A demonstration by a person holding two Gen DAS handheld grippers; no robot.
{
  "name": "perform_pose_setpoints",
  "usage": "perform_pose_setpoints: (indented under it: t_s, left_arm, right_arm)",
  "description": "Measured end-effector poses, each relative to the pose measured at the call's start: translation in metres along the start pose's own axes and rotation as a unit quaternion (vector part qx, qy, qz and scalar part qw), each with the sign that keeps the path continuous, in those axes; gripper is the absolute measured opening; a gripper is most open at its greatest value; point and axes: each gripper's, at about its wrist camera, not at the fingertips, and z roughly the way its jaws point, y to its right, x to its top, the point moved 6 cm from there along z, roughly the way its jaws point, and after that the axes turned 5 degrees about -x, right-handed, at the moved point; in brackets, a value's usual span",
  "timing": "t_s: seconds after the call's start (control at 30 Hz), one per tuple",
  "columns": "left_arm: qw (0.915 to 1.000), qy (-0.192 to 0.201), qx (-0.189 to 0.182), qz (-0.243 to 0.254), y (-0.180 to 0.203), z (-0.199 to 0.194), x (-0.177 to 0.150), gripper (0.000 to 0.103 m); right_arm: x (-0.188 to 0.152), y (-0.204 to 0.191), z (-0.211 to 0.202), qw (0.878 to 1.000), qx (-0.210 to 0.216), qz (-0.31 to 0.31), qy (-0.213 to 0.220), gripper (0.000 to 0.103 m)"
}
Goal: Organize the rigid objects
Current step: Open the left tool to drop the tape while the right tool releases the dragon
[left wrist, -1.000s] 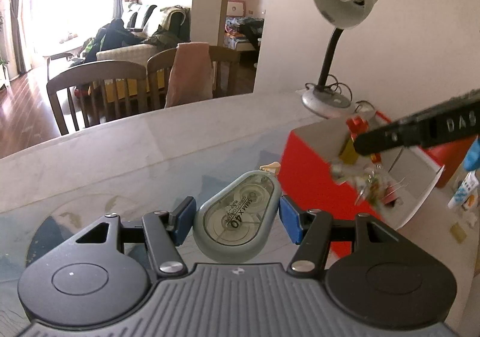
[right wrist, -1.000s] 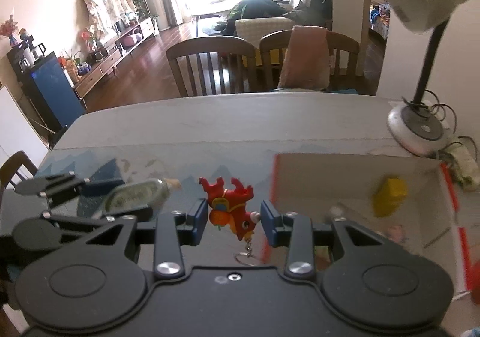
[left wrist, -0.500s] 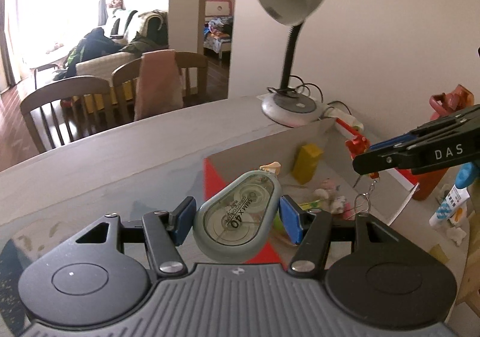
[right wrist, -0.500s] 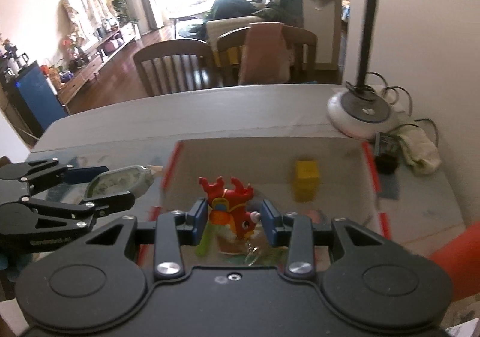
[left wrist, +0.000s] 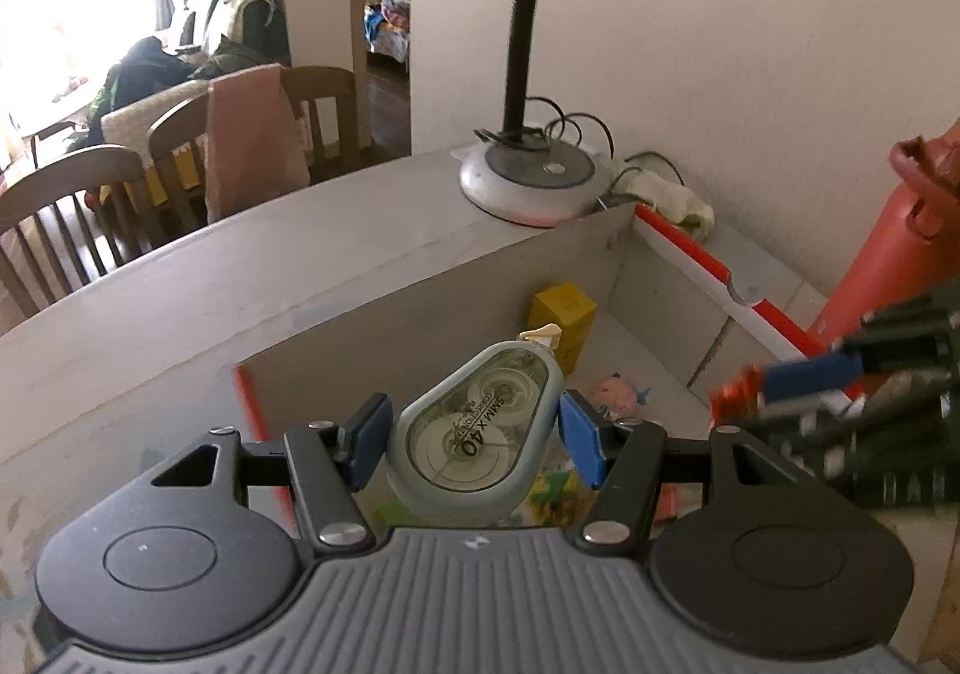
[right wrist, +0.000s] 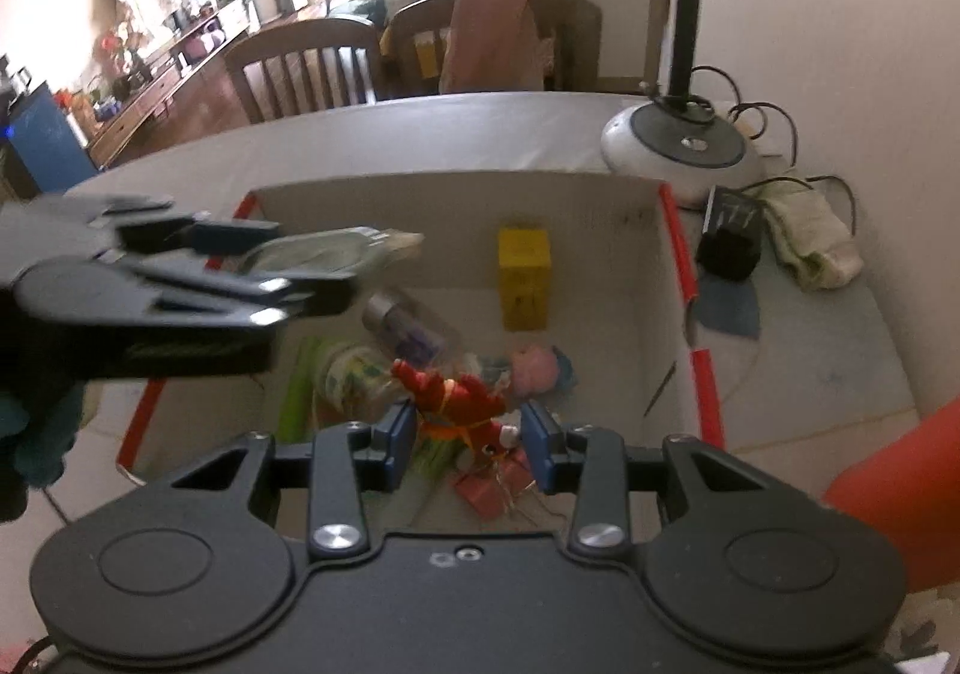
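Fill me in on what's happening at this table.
A person is tidying small items into a red-edged cardboard box, using handheld tongs in each hand. The left tongs grip a correction tape dispenser above the box. The right tongs grip a small red toy figure with a key ring, also over the box. Neither item has been let go. Inside already lie a yellow box, a pink toy and a small bottle. A desk lamp stands beyond.

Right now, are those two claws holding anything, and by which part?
Left gripper pinches a correction tape dispenser across its wide body; right gripper pinches a red toy keychain by its sides.
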Motion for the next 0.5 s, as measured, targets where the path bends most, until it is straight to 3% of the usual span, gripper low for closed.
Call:
perform_pose_setpoints:
  t_s: [0.5]
  left_arm:
    - [0.998,-0.06,-0.019,0.004,0.022,0.061,-0.006,0.06]
  right_arm:
    - [-0.021,-0.004,0.042,0.998,-0.002,-0.037,-0.047,0.038]
